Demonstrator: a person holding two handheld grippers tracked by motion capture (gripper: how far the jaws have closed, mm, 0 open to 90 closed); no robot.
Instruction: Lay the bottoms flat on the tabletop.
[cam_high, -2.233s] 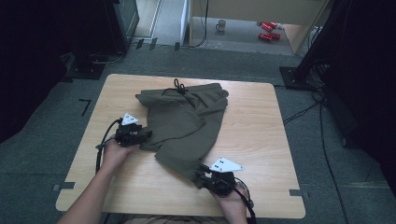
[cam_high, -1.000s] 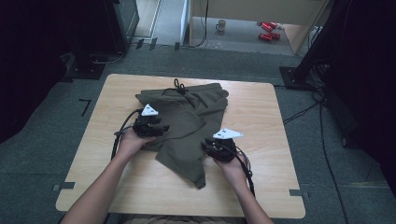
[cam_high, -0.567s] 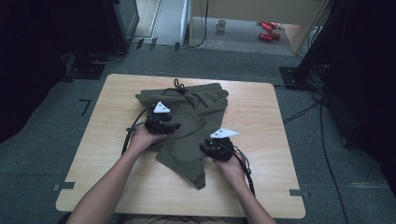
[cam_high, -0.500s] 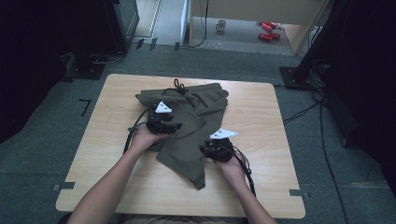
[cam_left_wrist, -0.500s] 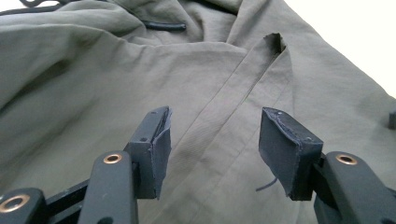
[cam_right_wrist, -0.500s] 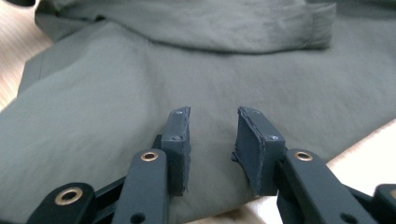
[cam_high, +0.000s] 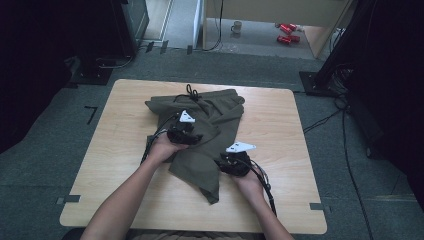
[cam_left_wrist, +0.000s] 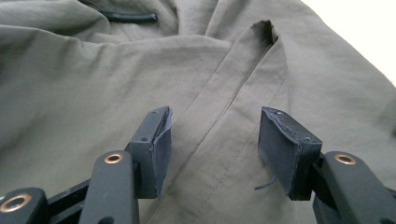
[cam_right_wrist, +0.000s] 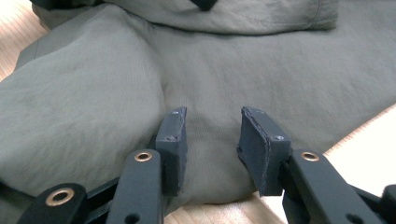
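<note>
An olive-green garment (cam_high: 215, 117) with a black drawstring (cam_high: 191, 92) lies crumpled on the wooden table (cam_high: 280, 115). My left gripper (cam_high: 197, 137) rests over its middle. In the left gripper view, the left gripper (cam_left_wrist: 212, 135) stands open above a folded hem edge (cam_left_wrist: 243, 70), pads clear of the cloth. My right gripper (cam_high: 223, 162) sits at the garment's right edge. In the right gripper view, the right gripper (cam_right_wrist: 210, 130) has just been opening its jaws; cloth lies in the gap between them, unpinched.
Table edge and bare wood show right of the garment (cam_right_wrist: 369, 154). On the floor behind the table lie red cans (cam_high: 287, 32) and a mug (cam_high: 236, 27). Cables (cam_high: 345, 125) trail at the right, and a black stand base (cam_high: 95, 75) sits at the left.
My left gripper has travelled right from the garment's left edge onto its middle. My right gripper rose from the front corner to the right edge and then stayed, and the leg now lies folded over.
</note>
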